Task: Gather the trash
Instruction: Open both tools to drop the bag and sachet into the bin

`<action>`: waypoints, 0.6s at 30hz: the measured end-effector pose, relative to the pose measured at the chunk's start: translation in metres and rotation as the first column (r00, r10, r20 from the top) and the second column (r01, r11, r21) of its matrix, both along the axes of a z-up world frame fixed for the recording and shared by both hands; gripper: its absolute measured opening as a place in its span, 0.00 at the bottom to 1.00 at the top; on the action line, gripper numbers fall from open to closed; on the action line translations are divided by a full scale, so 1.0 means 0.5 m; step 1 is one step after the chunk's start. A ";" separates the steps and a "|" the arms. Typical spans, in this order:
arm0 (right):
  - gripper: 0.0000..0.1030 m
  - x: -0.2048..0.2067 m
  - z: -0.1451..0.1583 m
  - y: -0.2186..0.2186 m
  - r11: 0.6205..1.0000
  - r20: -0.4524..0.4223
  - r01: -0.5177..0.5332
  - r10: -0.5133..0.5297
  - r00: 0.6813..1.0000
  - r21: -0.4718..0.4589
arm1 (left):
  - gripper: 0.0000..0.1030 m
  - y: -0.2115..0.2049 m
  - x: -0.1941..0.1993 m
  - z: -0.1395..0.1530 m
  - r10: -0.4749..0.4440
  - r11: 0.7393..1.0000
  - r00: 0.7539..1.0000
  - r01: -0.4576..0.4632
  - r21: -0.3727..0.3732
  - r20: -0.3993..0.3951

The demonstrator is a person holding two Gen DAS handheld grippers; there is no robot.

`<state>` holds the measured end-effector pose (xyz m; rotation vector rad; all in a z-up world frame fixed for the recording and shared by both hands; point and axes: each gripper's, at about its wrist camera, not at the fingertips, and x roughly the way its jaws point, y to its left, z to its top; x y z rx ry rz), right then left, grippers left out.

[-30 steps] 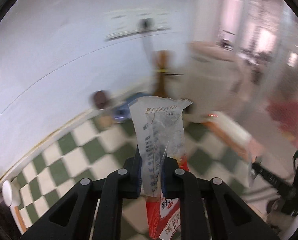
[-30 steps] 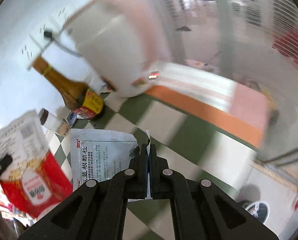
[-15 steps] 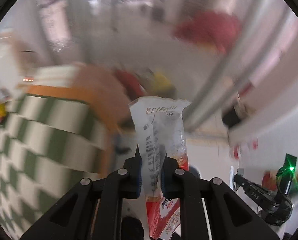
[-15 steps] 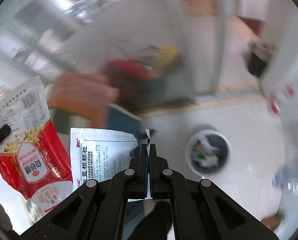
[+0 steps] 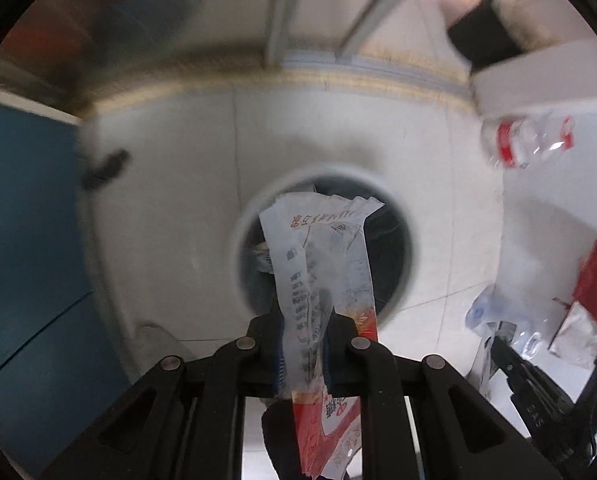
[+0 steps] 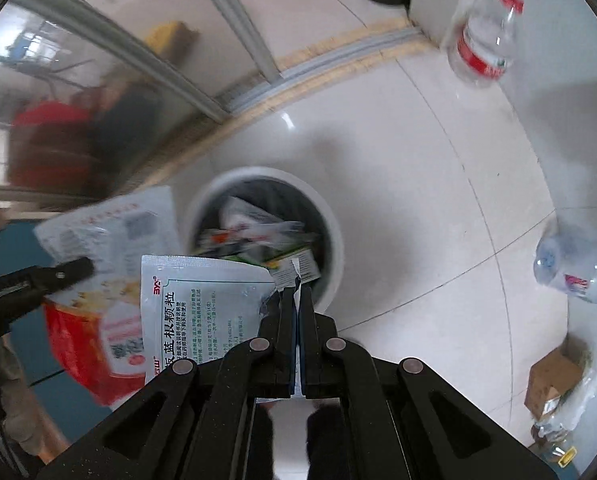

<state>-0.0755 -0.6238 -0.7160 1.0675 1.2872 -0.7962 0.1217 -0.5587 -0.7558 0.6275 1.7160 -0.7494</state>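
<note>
while both tools point down at the floor, the trash bin (image 6: 264, 236) lies just ahead of and below their tips. the left tool (image 5: 304, 344) is clamped on a red and white snack bag (image 5: 318, 264); the bag's long axis runs along the tool, its free end over the bin opening. the right tool (image 6: 296, 300) is pressed together on the torn corner of a silver medicine packet (image 6: 202, 312), whose body hangs to the tool's left, short of the bin rim. judged from these views, the left bag is better placed for release; the right packet needs a shift toward the bin. plastic bottles (image 6: 482, 36) lie on the floor, well apart.
</note>
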 end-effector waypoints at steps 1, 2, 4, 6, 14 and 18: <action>0.01 -0.002 -0.031 -0.004 1.000 -0.009 -0.002 0.002 1.000 0.001 | 0.11 -0.015 -0.010 -0.036 -0.010 1.000 1.000 0.010 0.015 -0.005; 0.01 -0.001 -0.068 -0.009 1.000 -0.018 -0.003 0.003 1.000 0.005 | 0.11 -0.030 -0.020 -0.079 -0.026 0.999 0.999 0.027 0.029 -0.018; 0.01 -0.004 -0.141 -0.020 1.000 -0.038 -0.006 0.007 0.999 0.015 | 0.12 -0.046 -0.033 -0.146 -0.040 0.997 0.998 0.043 0.065 -0.038; 0.01 -0.003 -0.196 -0.029 1.000 -0.053 -0.011 0.012 0.998 0.023 | 0.18 -0.064 -0.051 -0.195 -0.070 0.993 0.996 0.074 0.089 -0.049; 0.04 0.009 -0.298 -0.045 0.997 -0.097 -0.004 0.011 0.995 0.074 | 0.86 -0.068 -0.046 -0.188 -0.070 0.996 0.997 0.071 0.051 -0.022; 0.32 0.013 -0.291 -0.049 0.996 -0.096 0.006 0.003 0.995 0.090 | 0.98 -0.043 -0.022 -0.139 -0.034 0.999 0.999 0.034 0.021 0.008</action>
